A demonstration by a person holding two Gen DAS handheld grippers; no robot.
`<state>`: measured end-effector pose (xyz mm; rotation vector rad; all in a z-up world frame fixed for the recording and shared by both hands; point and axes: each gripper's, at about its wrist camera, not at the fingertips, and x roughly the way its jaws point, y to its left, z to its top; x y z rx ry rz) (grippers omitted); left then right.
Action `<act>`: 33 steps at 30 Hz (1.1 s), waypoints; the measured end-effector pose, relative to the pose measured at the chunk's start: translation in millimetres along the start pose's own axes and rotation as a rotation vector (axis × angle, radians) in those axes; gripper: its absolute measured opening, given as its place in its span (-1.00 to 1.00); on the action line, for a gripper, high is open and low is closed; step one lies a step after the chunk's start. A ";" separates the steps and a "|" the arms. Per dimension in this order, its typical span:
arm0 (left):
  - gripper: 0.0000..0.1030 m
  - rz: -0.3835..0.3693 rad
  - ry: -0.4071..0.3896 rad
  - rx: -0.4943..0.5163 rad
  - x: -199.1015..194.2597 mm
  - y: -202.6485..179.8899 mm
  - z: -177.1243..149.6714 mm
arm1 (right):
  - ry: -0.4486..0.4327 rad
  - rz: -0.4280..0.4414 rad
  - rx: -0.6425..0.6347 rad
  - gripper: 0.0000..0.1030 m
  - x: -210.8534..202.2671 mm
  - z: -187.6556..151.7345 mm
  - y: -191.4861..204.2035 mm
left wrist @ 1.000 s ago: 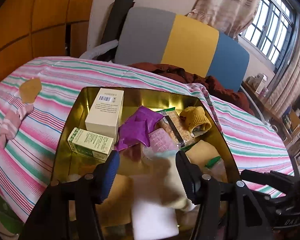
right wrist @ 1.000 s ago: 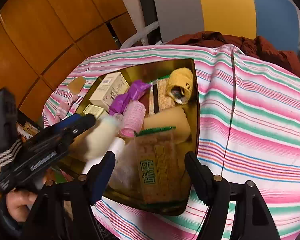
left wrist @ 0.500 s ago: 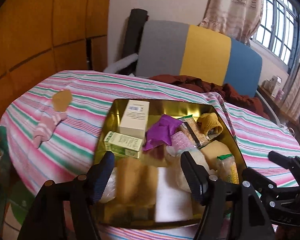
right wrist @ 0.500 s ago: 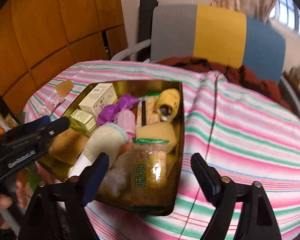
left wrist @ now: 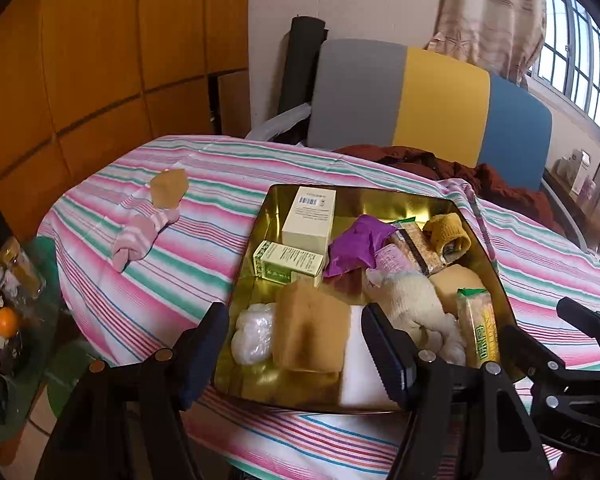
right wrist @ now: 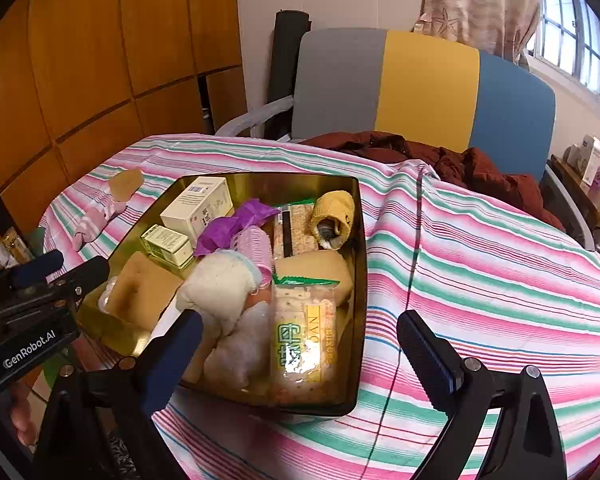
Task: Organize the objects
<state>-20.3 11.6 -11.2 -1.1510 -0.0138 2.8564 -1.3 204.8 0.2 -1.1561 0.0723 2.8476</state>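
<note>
Both sets of jaws, just opening, stand wide and empty over a gold tray (left wrist: 256, 264) crammed with boxes, snacks and sponges.

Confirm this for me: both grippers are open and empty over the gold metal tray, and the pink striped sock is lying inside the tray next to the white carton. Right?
Not quite. The pink striped sock lies outside the gold metal tray, on the striped tablecloth to its left, as the left wrist view shows. The rest holds: the left gripper and right gripper are open and empty, their jaws having just been opening, and the white carton is in the tray.

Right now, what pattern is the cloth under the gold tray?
The cloth has pink, green and white stripes, clearest in the right wrist view.
</note>
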 end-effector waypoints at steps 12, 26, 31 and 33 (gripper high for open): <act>0.35 -0.006 -0.079 -0.011 -18.9 5.2 2.1 | -0.029 0.008 0.001 0.91 -7.5 0.7 7.6; 0.22 -0.014 -0.109 0.010 -23.4 0.1 -8.0 | -0.022 0.012 -0.009 0.91 -4.2 -1.2 15.3; 0.16 -0.013 -0.113 0.000 -24.1 3.8 -9.3 | -0.034 -0.003 -0.016 0.91 -4.0 0.0 17.9; 0.16 -0.025 -0.095 0.003 -21.9 3.5 -9.4 | -0.037 -0.003 -0.017 0.91 -4.0 0.5 18.7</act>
